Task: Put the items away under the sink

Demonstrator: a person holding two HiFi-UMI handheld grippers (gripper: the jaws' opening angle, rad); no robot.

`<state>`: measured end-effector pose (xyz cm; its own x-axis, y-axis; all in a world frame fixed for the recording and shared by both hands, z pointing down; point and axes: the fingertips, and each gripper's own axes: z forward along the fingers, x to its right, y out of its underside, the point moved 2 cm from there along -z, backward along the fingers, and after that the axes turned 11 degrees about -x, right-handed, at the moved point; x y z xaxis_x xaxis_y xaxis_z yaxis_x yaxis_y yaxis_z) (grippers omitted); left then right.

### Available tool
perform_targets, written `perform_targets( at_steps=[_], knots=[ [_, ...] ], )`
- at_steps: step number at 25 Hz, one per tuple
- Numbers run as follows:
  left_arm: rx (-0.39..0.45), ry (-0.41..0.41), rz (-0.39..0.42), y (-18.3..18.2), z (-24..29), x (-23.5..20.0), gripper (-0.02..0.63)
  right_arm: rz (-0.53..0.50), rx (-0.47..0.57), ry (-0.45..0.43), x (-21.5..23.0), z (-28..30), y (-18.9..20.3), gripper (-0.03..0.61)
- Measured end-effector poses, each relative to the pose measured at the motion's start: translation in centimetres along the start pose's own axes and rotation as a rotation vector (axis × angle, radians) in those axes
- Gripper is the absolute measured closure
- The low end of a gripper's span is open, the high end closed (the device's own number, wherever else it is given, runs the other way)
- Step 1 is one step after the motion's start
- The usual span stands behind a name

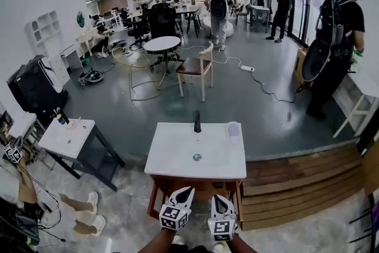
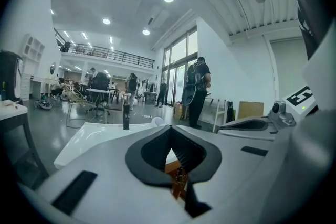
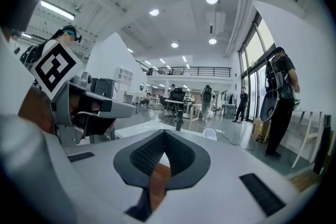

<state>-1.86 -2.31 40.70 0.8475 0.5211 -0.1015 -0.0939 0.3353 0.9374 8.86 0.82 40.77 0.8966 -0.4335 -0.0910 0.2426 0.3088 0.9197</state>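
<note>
We face the white sink counter [image 1: 172, 157], with our left tool [image 1: 186, 191] and right tool [image 1: 218, 198] side by side at its near edge, both closed on nothing. At the back stands the black faucet [image 1: 197, 121], with a pale cup [image 1: 233, 130] near it on the right.

white sink [image 1: 177, 157] bears a black faucet [image 1: 196, 121] and pale cup [image 1: 233, 130].

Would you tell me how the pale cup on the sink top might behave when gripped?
The cup looks translucent and thin, so it is probably light plastic that may flex. It stands upright, taller than wide, near the faucet, so a push could tip it.
</note>
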Motion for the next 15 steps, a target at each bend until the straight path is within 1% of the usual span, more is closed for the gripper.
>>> perform_targets(
  at_steps=[3,6,9,12,15],
  knots=[
    [-0.001,0.001,0.013,-0.6,1.2,-0.9,0.614,0.031,-0.018,-0.003,0.7,1.6,0.1,0.555],
    [0.01,0.024,0.002,-1.2,2.7,-2.8,0.614,0.057,-0.027,0.012,1.4,3.8,-0.6,0.555],
    [0.026,0.049,-0.002,-2.0,4.4,-5.0,0.614,0.037,0.016,0.028,1.9,6.4,-2.3,0.555],
    [0.064,0.078,-0.002,-4.0,5.6,-7.1,0.614,0.015,0.076,0.031,2.5,8.7,-5.0,0.555],
    [0.078,0.094,-0.004,-5.2,6.9,-9.9,0.614,0.006,0.098,0.055,3.0,11.5,-7.5,0.555]
  ],
)
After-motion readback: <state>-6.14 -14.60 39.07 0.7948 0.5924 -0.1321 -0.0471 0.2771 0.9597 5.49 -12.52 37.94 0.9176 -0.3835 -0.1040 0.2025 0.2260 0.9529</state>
